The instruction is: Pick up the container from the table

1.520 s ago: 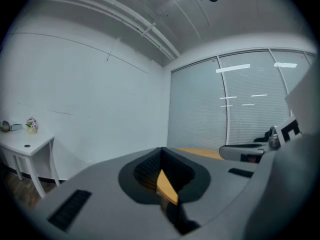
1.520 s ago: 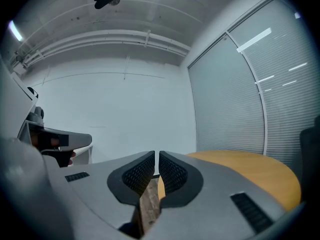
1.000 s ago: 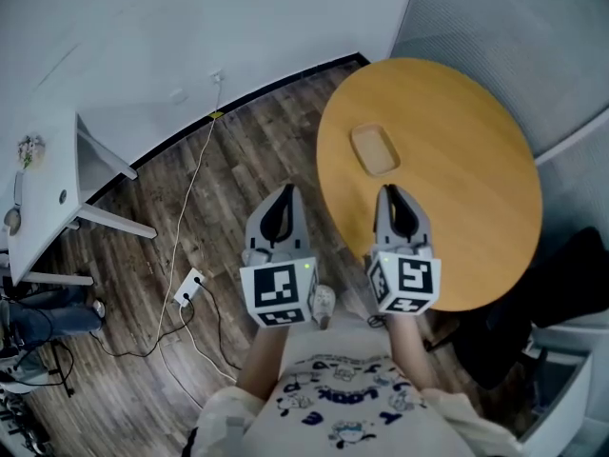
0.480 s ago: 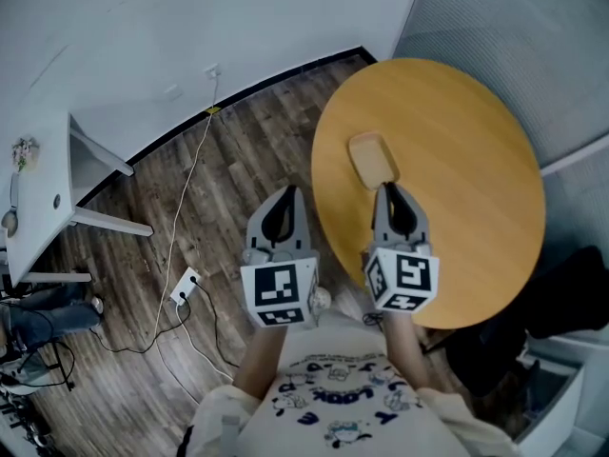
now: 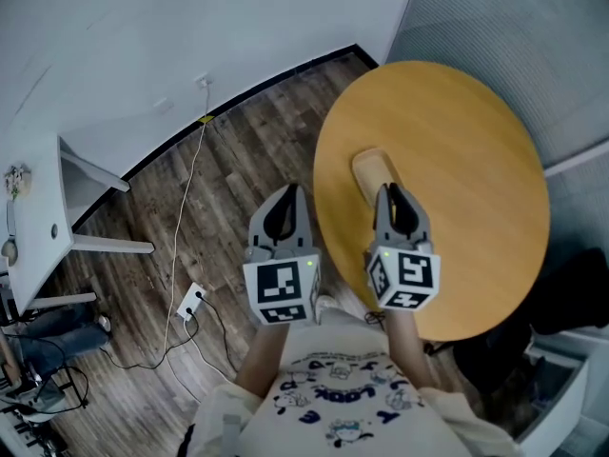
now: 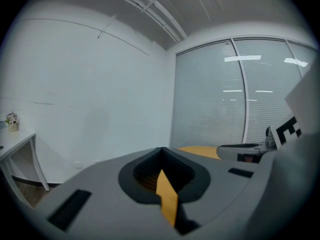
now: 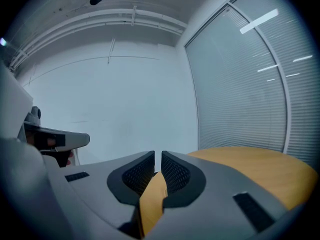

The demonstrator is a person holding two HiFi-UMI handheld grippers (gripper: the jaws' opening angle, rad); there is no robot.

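The container (image 5: pixel 369 166) is a shallow tan tray with rounded corners, lying on the round wooden table (image 5: pixel 466 150) near its left side. In the head view my right gripper (image 5: pixel 388 191) is over the table, its tip just at the container's near end and covering part of it. Its jaws are shut with only a thin slit, nothing between them. My left gripper (image 5: pixel 291 190) is over the wood floor, left of the table's edge, shut and empty. The left gripper view shows the left gripper (image 6: pixel 160 151), the right gripper view the right gripper (image 7: pixel 158 157); neither shows the container.
A white desk (image 5: pixel 33 219) stands at the far left. A power strip (image 5: pixel 193 300) and its cable lie on the floor. A dark seat (image 5: pixel 571 298) is at the table's right. A blinded glass partition (image 7: pixel 240 84) rises behind the table.
Both grippers have come forward relative to the table. The right gripper's tip, about a jaw's length short of the container a second ago, now reaches its near end. Both stayed shut.
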